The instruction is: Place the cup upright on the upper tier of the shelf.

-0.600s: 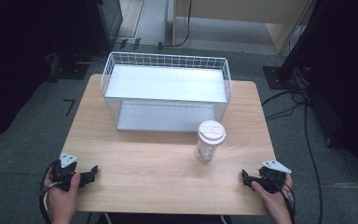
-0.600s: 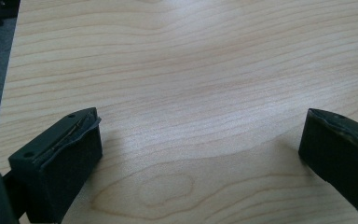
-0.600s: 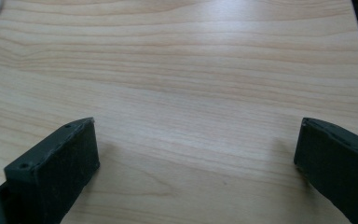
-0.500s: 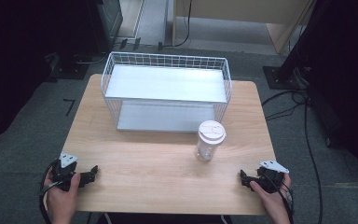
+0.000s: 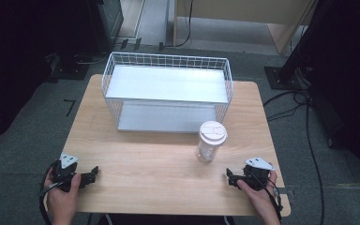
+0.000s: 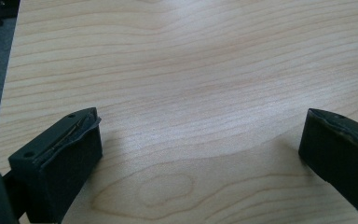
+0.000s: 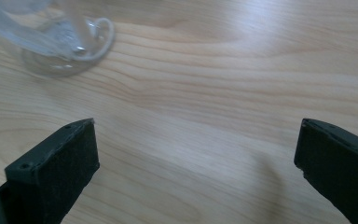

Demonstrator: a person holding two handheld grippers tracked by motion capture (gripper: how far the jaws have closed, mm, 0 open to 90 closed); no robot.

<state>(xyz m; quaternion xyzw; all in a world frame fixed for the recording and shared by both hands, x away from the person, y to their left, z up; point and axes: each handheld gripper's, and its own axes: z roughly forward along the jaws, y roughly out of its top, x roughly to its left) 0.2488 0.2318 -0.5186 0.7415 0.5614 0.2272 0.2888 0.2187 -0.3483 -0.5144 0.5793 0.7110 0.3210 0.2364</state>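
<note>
A clear plastic cup [image 5: 209, 143] with a white lid stands upright on the wooden table [image 5: 154, 168], just in front of a white wire basket [image 5: 166, 91]. My left gripper [image 5: 93, 174] rests near the table's front left corner, held by a hand, its jaws wide open over bare wood [image 6: 200, 130]. My right gripper [image 5: 229, 177] sits at the front right, a little in front of the cup, also open with nothing between its jaws. The cup's clear base [image 7: 60, 39] shows at the upper left of the right gripper view.
The basket is a two-level rack with white shelves, spanning the back half of the table. Dark floor with cables [image 5: 304, 117] surrounds the table. Black equipment stands at the back left and right. Bare wood lies between the two grippers.
The right gripper has shifted slightly to the left along the front edge. The left gripper and the cup have stayed put.
</note>
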